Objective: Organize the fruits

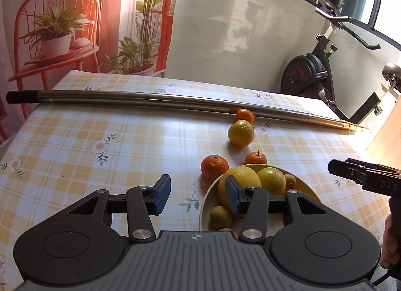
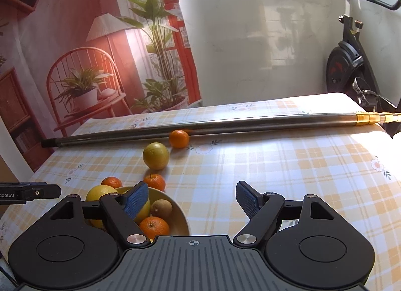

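Note:
A cream bowl holds a large yellow citrus, a yellow-green citrus, a kiwi and a tangerine. Loose on the cloth beyond it lie a tangerine, a stemmed tangerine, a yellow-green fruit and a small orange. My left gripper is open at the bowl's left rim, holding nothing. My right gripper is open at the bowl's right side, also holding nothing.
A long metal pole lies across the far side of the checked tablecloth, right behind the small orange. An exercise bike stands past the table's far right corner. A hand holds the right gripper's handle.

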`<state>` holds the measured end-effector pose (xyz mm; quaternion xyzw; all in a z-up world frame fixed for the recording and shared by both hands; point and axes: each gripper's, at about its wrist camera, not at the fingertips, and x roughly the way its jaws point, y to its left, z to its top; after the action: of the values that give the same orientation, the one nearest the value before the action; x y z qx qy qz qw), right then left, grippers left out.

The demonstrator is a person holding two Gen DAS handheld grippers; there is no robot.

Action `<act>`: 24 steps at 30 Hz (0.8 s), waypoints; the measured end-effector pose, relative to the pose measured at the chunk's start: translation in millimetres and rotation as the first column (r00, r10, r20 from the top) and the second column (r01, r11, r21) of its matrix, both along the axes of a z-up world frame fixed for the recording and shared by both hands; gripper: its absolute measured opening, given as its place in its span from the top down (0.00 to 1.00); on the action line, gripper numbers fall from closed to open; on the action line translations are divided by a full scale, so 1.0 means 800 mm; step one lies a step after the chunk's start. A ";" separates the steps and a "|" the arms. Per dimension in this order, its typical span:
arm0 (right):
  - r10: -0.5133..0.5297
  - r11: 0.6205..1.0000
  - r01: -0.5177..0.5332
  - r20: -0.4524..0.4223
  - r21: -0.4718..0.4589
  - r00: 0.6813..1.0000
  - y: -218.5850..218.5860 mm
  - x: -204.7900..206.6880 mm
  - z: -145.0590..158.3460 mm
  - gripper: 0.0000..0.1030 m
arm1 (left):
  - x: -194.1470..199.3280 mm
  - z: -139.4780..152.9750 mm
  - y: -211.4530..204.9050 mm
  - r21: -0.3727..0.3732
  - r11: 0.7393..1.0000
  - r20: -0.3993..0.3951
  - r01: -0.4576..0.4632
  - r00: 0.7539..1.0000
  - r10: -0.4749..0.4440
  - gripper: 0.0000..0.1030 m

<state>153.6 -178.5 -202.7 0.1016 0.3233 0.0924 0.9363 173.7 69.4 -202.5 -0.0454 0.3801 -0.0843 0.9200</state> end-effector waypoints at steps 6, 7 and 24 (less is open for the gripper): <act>0.015 1.000 -0.015 -0.004 -0.007 1.000 0.004 0.026 0.008 0.29 | 0.052 -0.004 -0.002 -0.098 0.995 -0.077 -0.005 0.997 -0.003 0.52; 0.017 1.000 -0.017 -0.006 -0.009 1.000 0.006 0.029 0.008 0.29 | 0.060 -0.006 -0.003 -0.106 0.994 -0.089 -0.011 0.996 0.001 0.52; 0.001 1.000 0.001 -0.066 0.028 0.998 -0.003 0.047 -0.020 0.30 | 0.131 -0.065 -0.019 -0.155 0.988 -0.222 -0.017 0.975 -0.018 0.65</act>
<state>191.2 -180.9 -219.1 0.1178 0.3527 0.0933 0.9236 278.6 54.0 -254.1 -0.1262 0.4731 -0.1084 0.8651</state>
